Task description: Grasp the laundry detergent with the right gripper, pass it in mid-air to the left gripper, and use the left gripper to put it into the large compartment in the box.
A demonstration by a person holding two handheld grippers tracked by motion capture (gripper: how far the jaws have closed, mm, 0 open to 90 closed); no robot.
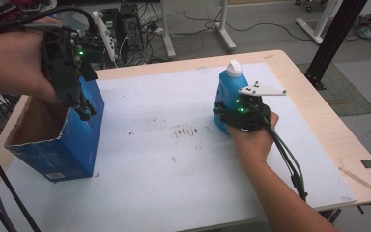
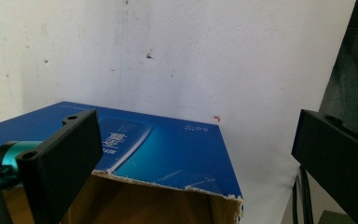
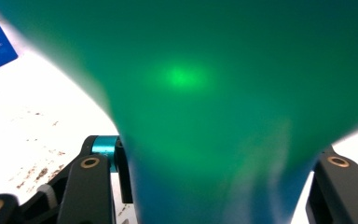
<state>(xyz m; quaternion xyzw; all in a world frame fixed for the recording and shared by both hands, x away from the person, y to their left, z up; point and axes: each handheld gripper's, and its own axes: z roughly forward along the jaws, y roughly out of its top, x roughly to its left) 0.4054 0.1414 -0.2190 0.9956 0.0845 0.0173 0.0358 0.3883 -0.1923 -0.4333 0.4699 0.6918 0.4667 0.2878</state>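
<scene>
White sheeting, scuffed and speckled with brown marks near its middle, covers my pale wooden bench [image 1: 319, 104], and behind it the floor is a tangle of cables and metal stand legs.

My right hand-held gripper [image 1: 232, 116] is low on the bench, right of centre, with its grey three-cornered plate on top and a green light glowing on its body. It is clamped on the lower body of a blue plastic bottle with a white cap [image 1: 230, 84], which stands upright on the sheeting. In the right gripper view the bottle's body [image 3: 223, 121] sits so close that it blurs into a green-blue mass between my two black jaws, one pressed to each side of it.

My left hand-held gripper [image 1: 79, 108] hangs higher, at the bench's left edge, pointing down over the open top of a blue cardboard box with a torn brown rim [image 1: 75, 145]. In the left gripper view the jaws stand wide apart and nothing is pinched between them; the box's torn edge [image 2: 168, 179] and its blue printed side lie below and between them. One jaw sits over the box's open mouth, the other outside its wall. I cannot tell whether either jaw touches the cardboard.
</scene>
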